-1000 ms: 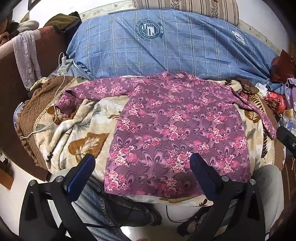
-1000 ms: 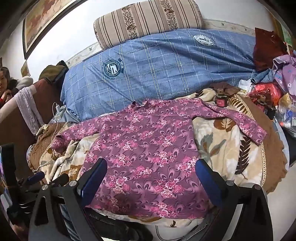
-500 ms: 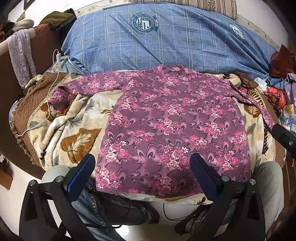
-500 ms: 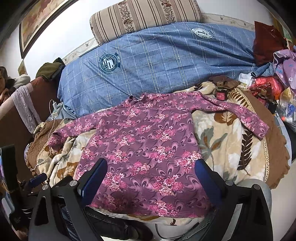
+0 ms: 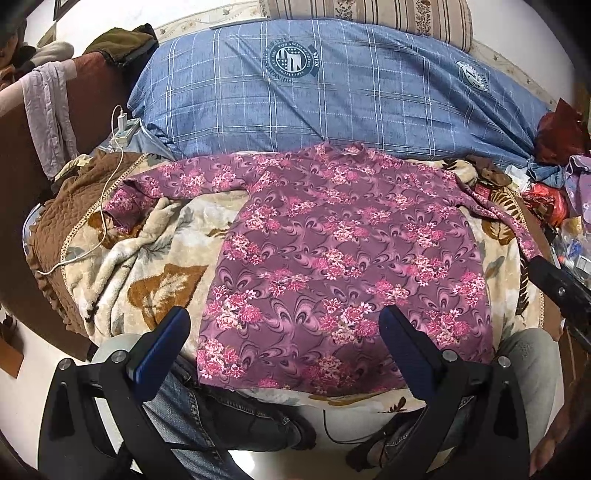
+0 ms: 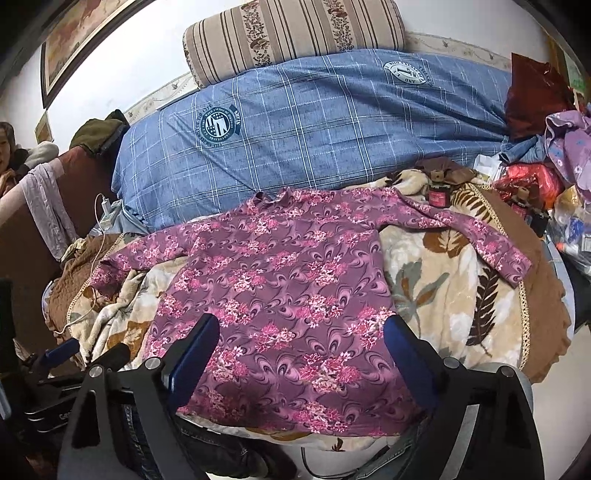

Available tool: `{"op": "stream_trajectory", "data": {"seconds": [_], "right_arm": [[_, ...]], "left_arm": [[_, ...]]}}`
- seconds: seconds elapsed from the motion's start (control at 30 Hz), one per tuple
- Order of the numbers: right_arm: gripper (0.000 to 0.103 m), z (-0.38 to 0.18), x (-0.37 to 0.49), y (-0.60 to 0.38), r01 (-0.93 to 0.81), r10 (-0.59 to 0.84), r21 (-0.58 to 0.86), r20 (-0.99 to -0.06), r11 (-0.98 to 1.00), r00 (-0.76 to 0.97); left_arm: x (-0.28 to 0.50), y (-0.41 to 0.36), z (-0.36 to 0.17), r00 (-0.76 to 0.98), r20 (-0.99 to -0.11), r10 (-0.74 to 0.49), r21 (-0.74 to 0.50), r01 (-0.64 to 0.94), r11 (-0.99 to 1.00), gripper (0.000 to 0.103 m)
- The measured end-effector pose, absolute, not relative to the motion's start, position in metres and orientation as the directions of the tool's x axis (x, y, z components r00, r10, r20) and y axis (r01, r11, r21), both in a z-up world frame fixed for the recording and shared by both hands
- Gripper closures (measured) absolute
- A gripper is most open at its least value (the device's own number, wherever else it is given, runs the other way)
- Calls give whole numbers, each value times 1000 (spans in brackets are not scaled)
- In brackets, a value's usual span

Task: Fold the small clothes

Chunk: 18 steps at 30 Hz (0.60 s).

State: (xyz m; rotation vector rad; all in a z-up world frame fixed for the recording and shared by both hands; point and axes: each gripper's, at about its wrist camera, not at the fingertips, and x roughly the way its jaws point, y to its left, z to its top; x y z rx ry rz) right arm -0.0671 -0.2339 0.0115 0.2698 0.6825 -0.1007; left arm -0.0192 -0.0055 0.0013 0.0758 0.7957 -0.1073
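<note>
A purple long-sleeved shirt with pink flowers (image 5: 343, 258) lies flat on a beige leaf-print blanket (image 5: 147, 266), collar toward the blue duvet, both sleeves spread sideways. My left gripper (image 5: 282, 317) hovers open above the hem's left half, touching nothing. In the right wrist view the same shirt (image 6: 288, 295) fills the middle. My right gripper (image 6: 302, 325) hangs wide above the hem, its jaws closing slightly, with no cloth pinched between them. The right sleeve (image 6: 480, 236) stretches over the blanket (image 6: 436, 288).
A blue checked duvet (image 5: 332, 99) and a striped cushion (image 6: 295, 33) lie behind the shirt. A white charger cable (image 5: 107, 192) trails at left. Small bottles (image 6: 437, 195) and bags pile up at right. The holder's jeans-clad knees (image 5: 524, 354) sit below the hem.
The right gripper's fingers have edged a little inward. Both views wobbled slightly; the shirt lies as before.
</note>
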Motion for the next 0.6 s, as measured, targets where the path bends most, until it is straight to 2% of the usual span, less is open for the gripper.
{"op": "stream_trajectory", "data": {"seconds": [0.6], "right_arm": [[12, 20, -72, -240, 208, -37, 202, -626, 957, 779]], "left_arm": [[-18, -15, 1, 685, -724, -83, 28, 149, 988, 0]]}}
